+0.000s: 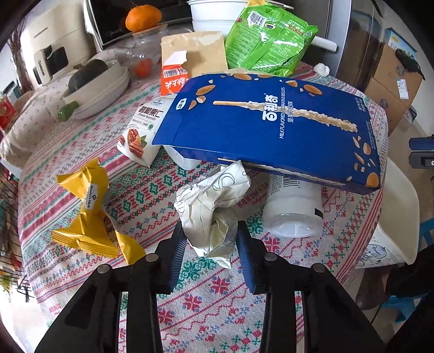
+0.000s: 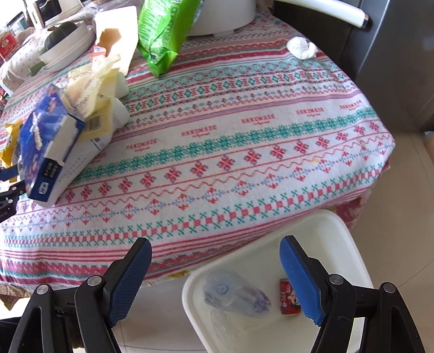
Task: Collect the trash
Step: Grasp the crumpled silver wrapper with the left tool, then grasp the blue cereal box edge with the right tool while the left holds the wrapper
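Note:
My left gripper point(image 1: 210, 233) is shut on a crumpled white paper wrapper point(image 1: 214, 206), its pads pressing both sides, low over the patterned tablecloth point(image 1: 206, 296). Beyond it lie a blue biscuit box point(image 1: 274, 127), a white bottle point(image 1: 294, 209) on its side, yellow wrappers point(image 1: 89, 214), a pecan pack point(image 1: 141, 133) and a green snack bag point(image 1: 268, 40). My right gripper point(image 2: 215, 260) is open and empty, held above the white bin point(image 2: 274, 260) beside the table edge. The bin holds a clear plastic bottle point(image 2: 236, 293) and a small red can point(image 2: 289, 297).
A crumpled white tissue point(image 2: 301, 47) lies at the table's far right. White bowls with a dark squash point(image 1: 89, 78), a glass jar topped by an orange point(image 1: 142, 19), a torn kraft bag point(image 1: 195, 54) and a white pot point(image 1: 214, 16) stand at the back. A cardboard box point(image 1: 390, 81) sits on the floor.

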`<action>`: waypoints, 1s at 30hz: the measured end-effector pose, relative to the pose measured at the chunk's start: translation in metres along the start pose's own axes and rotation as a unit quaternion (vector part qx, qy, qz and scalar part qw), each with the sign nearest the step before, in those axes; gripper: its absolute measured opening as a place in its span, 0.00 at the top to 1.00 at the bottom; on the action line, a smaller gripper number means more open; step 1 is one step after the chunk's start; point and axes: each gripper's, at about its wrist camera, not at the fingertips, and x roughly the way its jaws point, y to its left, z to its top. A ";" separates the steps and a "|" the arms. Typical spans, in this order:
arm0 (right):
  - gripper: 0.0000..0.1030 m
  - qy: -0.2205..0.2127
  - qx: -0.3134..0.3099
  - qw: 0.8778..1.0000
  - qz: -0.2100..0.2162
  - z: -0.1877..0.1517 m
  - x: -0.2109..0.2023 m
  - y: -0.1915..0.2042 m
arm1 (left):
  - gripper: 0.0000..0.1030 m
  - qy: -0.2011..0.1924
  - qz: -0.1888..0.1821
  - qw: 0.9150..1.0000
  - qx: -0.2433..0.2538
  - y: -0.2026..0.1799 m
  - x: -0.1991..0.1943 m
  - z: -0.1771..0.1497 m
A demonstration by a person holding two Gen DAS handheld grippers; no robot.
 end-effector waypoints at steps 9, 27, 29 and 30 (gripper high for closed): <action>0.21 -0.016 -0.001 0.998 0.060 0.015 0.001 0.037 | 0.64 0.003 0.000 0.999 -0.040 0.005 -0.036 -0.020; 0.29 0.024 0.098 0.961 0.256 0.038 0.063 0.103 | 0.64 0.037 0.033 0.995 -0.092 0.024 -0.040 -0.042; 0.37 0.029 0.101 0.956 0.275 0.038 0.066 0.107 | 0.64 0.039 0.035 0.994 -0.096 0.026 -0.039 -0.043; 0.46 0.031 0.101 0.953 0.284 0.039 0.066 0.108 | 0.64 0.041 0.036 0.994 -0.099 0.027 -0.039 -0.043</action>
